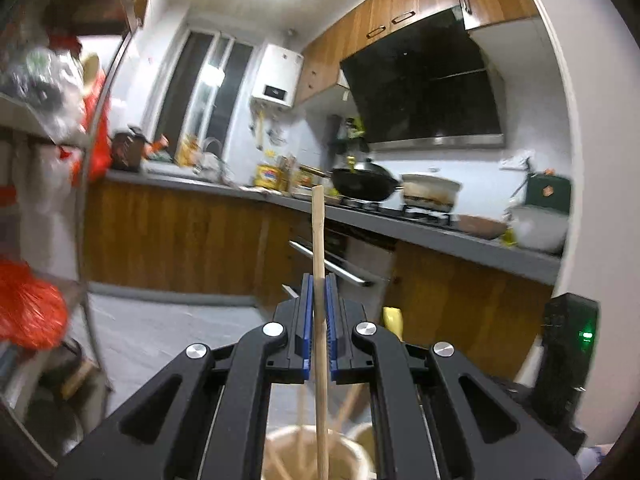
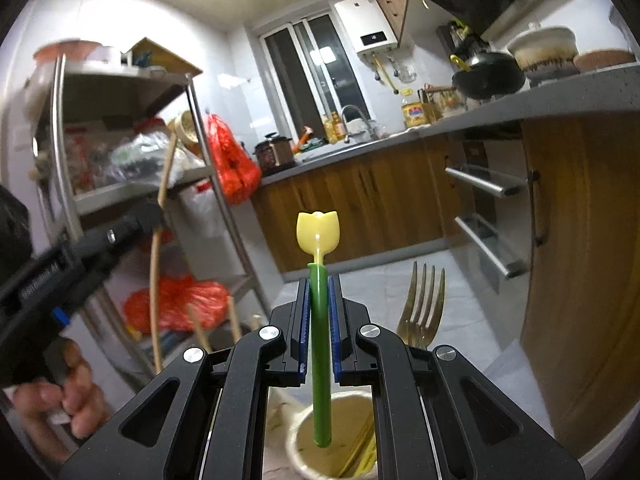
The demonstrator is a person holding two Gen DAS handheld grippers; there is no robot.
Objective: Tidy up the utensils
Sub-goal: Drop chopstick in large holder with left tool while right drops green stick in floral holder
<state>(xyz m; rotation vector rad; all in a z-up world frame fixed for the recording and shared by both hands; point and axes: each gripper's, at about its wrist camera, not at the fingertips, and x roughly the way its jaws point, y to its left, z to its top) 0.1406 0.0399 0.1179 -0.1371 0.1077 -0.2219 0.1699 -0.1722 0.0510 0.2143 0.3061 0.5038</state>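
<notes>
Under both grippers sit round, pale cups w/ utensils standing in them. Below the left gripper (image 1: 319, 312), a cream cup (image 1: 352, 456) holds thin wooden sticks. Below the right gripper (image 2: 320, 312), a second cup (image 2: 304, 432), glossy yellowish inside, sits just under the jaws; a gold metal fork (image 2: 422, 312), tines up, stands just right of them. Left jaws are pinched on a long, round, plain wood chopstick (image 1: 319, 240), upright, sticking above & below the blue ribbed pads. Right jaws clamp a smooth green plastic stem (image 2: 320, 340) topped w/ a yellow tulip-shaped tip (image 2: 318, 232), upright, lower end over the cup.
</notes>
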